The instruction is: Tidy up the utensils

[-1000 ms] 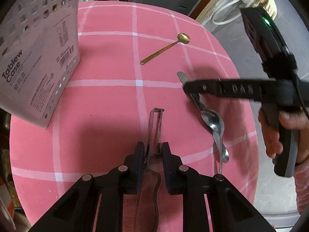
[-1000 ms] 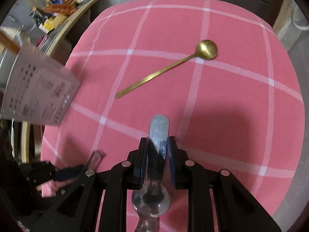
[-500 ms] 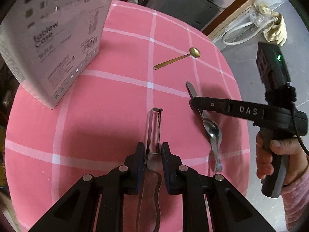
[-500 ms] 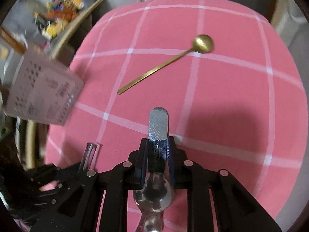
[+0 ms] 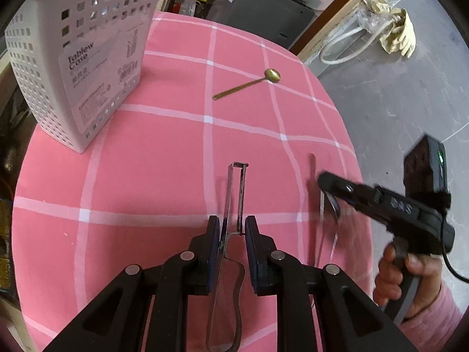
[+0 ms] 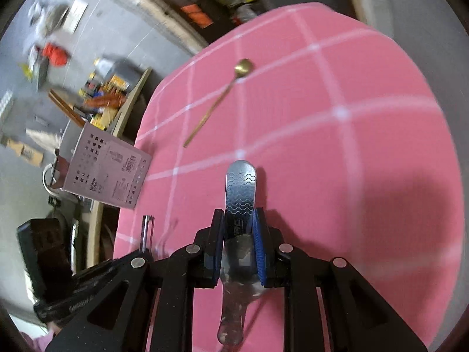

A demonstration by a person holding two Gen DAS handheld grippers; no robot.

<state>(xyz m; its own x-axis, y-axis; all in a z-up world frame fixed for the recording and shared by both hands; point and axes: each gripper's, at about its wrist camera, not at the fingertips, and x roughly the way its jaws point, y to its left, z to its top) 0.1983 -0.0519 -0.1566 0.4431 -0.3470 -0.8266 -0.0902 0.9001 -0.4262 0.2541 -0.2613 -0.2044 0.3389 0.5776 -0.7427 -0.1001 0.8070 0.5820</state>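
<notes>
My left gripper (image 5: 231, 228) is shut on a metal peeler (image 5: 236, 193), whose frame sticks out forward over the pink checked tablecloth (image 5: 164, 158). My right gripper (image 6: 239, 228) is shut on a silver spoon (image 6: 241, 187); its wavy-patterned handle points forward and its bowl sits behind the pads. In the left wrist view the right gripper (image 5: 322, 182) is blurred at the table's right edge, held by a hand (image 5: 404, 272). A gold spoon (image 5: 249, 83) lies on the far side of the cloth. A white perforated utensil basket (image 5: 76, 67) stands at the far left.
The round table drops off to grey floor on the right, where a white hose (image 5: 343, 44) and gloves (image 5: 395, 35) lie. A dark box (image 5: 258, 8) stands beyond the far edge. The right wrist view shows the basket (image 6: 108, 170) and cluttered shelves (image 6: 102, 96) at left.
The right gripper has swung with the silver spoon toward the table's near right edge and rolled. The left gripper drifted slightly with the peeler, so the basket shows more fully.
</notes>
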